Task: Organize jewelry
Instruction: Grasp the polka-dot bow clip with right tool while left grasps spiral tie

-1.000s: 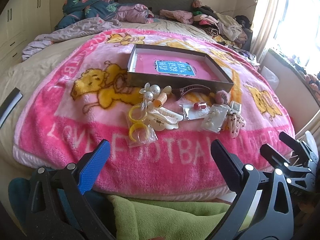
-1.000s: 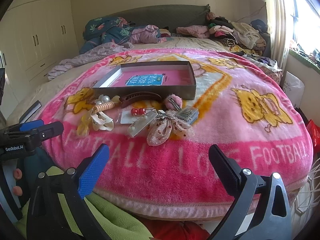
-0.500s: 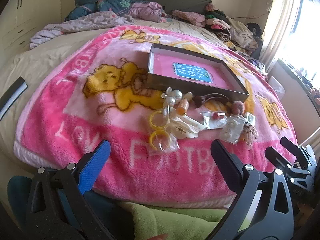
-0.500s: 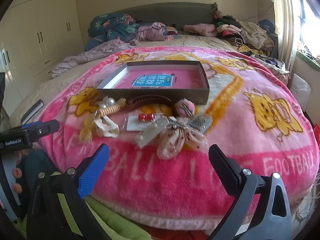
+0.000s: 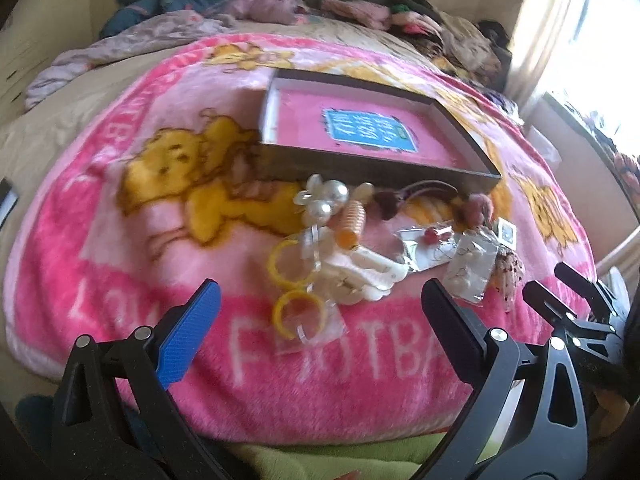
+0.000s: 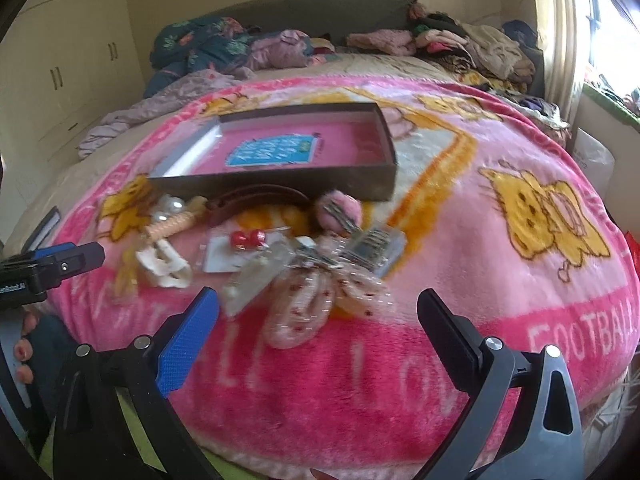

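Observation:
A shallow dark box (image 5: 372, 166) with a pink floor and blue label lies on the pink blanket (image 5: 120, 272); it also shows in the right wrist view (image 6: 288, 178). In front of it lies a pile of accessories: yellow rings (image 5: 298, 312), a white claw clip (image 5: 372, 272), pearls (image 5: 324, 198), an orange coil (image 5: 352, 220), red studs on a card (image 6: 248, 238), a pink pompom (image 6: 340, 210), a brown hair clip (image 6: 256, 200) and a spotted bow (image 6: 316, 304). My left gripper (image 5: 320, 316) is open just short of the yellow rings. My right gripper (image 6: 316, 320) is open just short of the bow.
Crumpled clothes and bedding (image 6: 248, 48) are heaped along the headboard. White wardrobes (image 6: 68, 60) stand at the left. A window (image 5: 600, 40) is at the right. A green cloth (image 5: 320, 456) lies under the blanket's near edge.
Both grippers have moved forward toward the pile, which now looks larger and closer. Both stay open and empty. Nothing on the blanket has shifted.

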The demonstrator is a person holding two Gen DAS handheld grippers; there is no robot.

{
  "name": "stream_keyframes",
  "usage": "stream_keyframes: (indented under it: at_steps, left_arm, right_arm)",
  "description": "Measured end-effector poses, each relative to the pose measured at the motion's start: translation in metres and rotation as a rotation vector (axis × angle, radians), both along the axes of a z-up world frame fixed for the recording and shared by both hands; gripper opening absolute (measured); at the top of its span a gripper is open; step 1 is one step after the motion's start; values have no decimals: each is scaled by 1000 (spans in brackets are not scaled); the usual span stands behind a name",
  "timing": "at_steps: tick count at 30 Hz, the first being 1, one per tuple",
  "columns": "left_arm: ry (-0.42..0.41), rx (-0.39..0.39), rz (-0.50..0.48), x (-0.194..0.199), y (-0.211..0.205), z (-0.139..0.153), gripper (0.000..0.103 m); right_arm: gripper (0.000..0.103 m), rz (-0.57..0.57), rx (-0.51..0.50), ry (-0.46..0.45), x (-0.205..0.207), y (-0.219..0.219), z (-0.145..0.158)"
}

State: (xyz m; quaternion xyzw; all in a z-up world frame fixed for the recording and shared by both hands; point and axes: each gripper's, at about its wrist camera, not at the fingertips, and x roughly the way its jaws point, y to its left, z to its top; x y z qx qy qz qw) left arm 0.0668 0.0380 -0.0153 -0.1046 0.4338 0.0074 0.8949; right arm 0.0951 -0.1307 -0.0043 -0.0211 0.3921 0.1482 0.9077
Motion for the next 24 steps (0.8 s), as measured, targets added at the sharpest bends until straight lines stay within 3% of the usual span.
stream_keyframes:
  at_steps: [5, 10, 14, 16, 20, 23, 24]
  left_arm:
    - [12, 23, -74, 23, -12, -7, 91]
    - [27, 72, -119, 45, -18, -12, 78]
    - [46, 59, -146, 59, -14, -18, 69]
    - [65, 52, -163, 64, -16, -21, 64]
    - [89, 57, -187, 73, -17, -29, 57]
    - [91, 68, -187, 76, -15, -30, 41]
    - [92, 66, -195, 76, -15, -30, 33]
  right_arm:
    - [96, -20, -1, 35, 13, -9, -15]
    - [88, -21, 1, 68, 25, -11, -26]
    - [81, -2, 9, 76, 31, -7, -32]
    - [74, 9, 1, 79, 34, -4, -34]
    - [49, 40, 6, 100, 42, -3, -40]
    - [25, 59, 22, 101, 42, -3, -40]
    - [22, 69, 32, 98, 41, -4, -39]
